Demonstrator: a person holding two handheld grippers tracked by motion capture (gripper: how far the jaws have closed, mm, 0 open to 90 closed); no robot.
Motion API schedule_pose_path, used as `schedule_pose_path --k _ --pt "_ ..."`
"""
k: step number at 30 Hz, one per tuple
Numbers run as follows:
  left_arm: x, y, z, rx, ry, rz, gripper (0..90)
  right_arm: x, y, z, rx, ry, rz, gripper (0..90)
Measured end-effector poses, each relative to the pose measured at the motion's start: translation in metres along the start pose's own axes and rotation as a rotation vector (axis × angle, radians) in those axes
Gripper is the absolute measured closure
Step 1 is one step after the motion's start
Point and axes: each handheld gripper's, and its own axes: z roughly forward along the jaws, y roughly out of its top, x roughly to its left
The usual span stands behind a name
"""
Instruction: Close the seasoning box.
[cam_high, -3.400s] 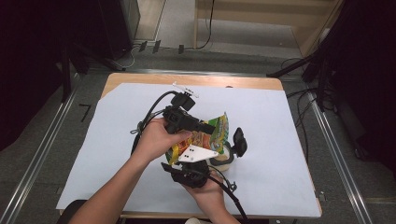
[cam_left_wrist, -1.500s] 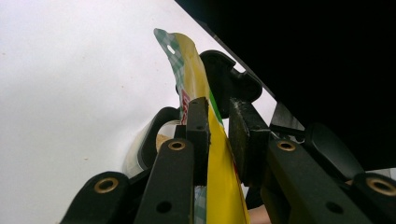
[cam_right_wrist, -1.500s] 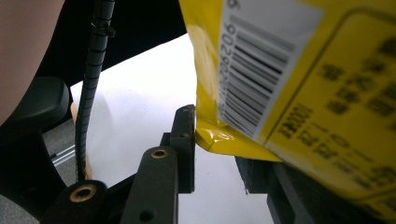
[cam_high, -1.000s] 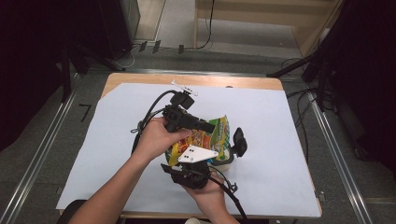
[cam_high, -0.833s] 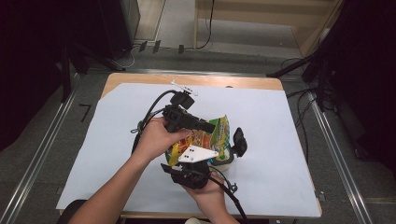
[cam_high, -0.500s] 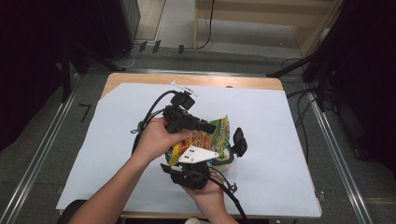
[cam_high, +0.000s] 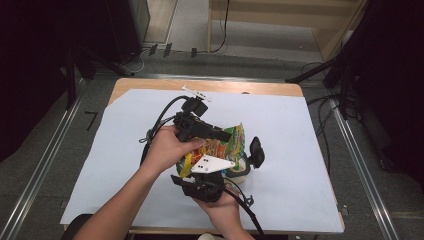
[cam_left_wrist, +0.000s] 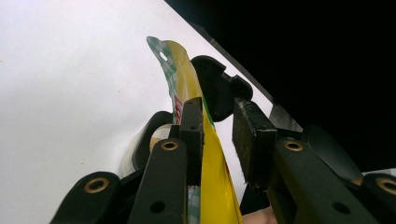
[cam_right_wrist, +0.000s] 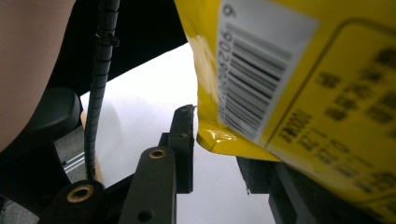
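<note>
A snack bag is held up between two grippers over the table.
The left gripper has just been opening, one pad off the bag; the right gripper straddles its corner, grip unclear.

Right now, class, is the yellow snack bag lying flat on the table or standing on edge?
On edge: the snack bag rises as a thin, curved strip above the white sheet, not flat on it.

The snack bag is yellow with a green-checked top and a white barcode label. Both grippers are black. The tabletop is light wood under a pale blue sheet.
</note>
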Motion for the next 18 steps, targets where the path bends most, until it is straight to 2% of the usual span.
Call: schedule_pose_path --k 8,13,18 --pt "0.0065 0.0007 -0.0003 0.019 0.0 -0.028 74.6 0.0026 0.0014 0.0015 0.01 -0.001 -0.008 69.6" --pt "0.0108 0.002 -0.0013 0.009 0.003 -0.047 72.5 0.0027 0.0037 0.0012 0.016 -0.003 -0.006 70.1" --pt "0.0102 0.0024 -0.0021 -0.001 0.002 -0.044 71.6 0.0015 0.0042 0.0026 0.012 0.001 0.003 69.8"
